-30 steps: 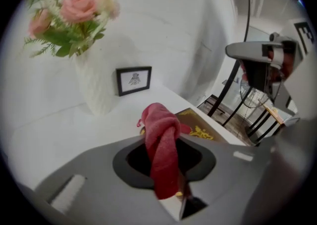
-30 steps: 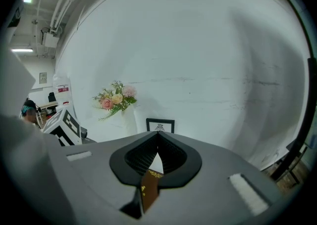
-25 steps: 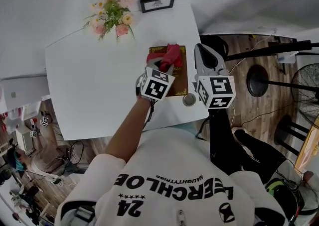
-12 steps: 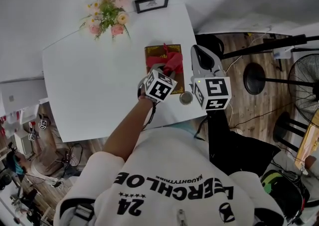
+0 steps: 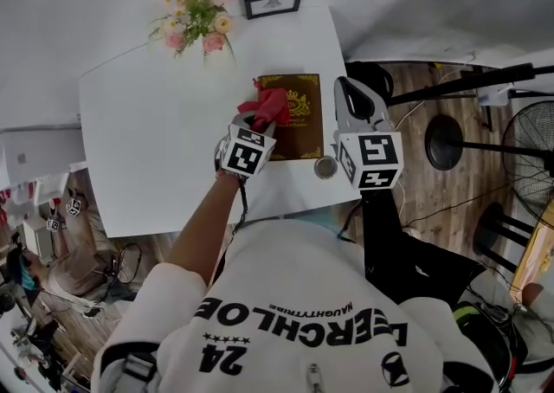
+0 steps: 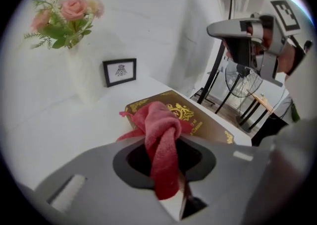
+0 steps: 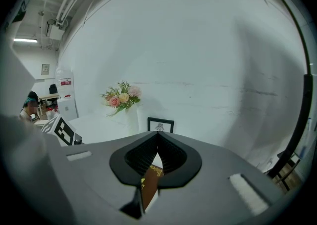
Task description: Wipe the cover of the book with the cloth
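**A:** Start at the left. What's on the table?

**B:** Flowers at the far edge, with a small frame just right of them. Nearer the person, the left gripper reaches onto the book.

**A:** Is it holding anything?

**B:** Yes. The left gripper view shows its jaws clamped on the red cloth. The bunched end rests on the brown cover, over the left part, beside the gold crest. From the head view the cloth is only a red lump at the book's left edge.

**A:** Where does the book lie?

**B:** Flat, near the table's right edge. The head view also shows a small round thing by its near right corner, which neither gripper view shows.

**A:** And the right gripper?

**B:** It is just right of the book, above the table's edge. In its own view the jaws are together with nothing between them. A sliver of the book shows below them.
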The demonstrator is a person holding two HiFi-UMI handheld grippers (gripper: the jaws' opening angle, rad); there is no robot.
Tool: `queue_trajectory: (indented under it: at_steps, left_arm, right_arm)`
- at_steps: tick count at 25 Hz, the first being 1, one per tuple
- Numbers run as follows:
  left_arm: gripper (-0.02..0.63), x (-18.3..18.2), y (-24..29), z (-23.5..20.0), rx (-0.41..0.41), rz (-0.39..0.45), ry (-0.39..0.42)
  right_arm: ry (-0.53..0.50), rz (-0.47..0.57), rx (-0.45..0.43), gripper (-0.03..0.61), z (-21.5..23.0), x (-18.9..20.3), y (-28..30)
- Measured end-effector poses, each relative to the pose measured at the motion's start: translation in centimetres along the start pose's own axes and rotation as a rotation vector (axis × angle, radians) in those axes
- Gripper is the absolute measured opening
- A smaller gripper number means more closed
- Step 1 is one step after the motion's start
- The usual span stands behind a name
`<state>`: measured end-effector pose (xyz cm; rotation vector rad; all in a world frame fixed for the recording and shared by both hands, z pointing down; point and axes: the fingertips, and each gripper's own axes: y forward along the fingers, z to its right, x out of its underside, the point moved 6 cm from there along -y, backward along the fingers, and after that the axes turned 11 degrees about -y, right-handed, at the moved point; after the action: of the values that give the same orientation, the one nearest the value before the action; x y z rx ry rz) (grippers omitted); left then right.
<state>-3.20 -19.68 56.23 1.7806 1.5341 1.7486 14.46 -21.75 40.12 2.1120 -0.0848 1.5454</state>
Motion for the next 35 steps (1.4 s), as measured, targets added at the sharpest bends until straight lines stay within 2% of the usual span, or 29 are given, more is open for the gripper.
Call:
queue_trajectory:
  at_steps: [3, 5, 9, 13, 15, 20, 28, 35]
  left_arm:
    - [0.15, 0.2, -0.4, -0.6, -0.025, 0.006, -0.028]
    - [0.15, 0.0, -0.7, -0.3, -0.03, 0.019, -0.01]
    - [0.15, -0.1, -0.6, 3.3, 0.056, 0.032, 0.011]
    - [0.15, 0.7, 0.9, 8.7, 0.167, -0.021, 0.121]
    - [0.15, 1.7, 1.8, 10.4, 0.184, -0.061, 0.176]
    - [0.15, 2.7, 2.2, 10.5, 0.158, -0.046, 0.149]
    - [0.15, 2.9, 0.4, 6.7, 0.065, -0.012, 0.097]
    - [0.15, 4.4, -2.8, 2.0, -0.055, 0.037, -0.022]
  right_arm:
    - [-0.002, 0.004, -0.003, 0.003, -0.2, 0.0, -0.3]
    - [-0.011, 0.013, -0.009, 0.003, -0.3, -0.1, -0.6]
    - [-0.015, 0.012, -0.003, 0.003, -0.2, 0.2, -1.5]
    - [-0.028, 0.019, -0.006, 0.003, -0.3, 0.2, -2.4]
    - [-0.032, 0.028, -0.009, 0.003, -0.3, 0.1, -2.7]
    - [-0.029, 0.021, -0.007, 0.003, -0.1, 0.6, -3.4]
    - [-0.035, 0.036, -0.018, 0.003, -0.7, 0.1, -3.5]
    - [-0.035, 0.058, -0.052, 0.003, -1.8, -0.8, -2.9]
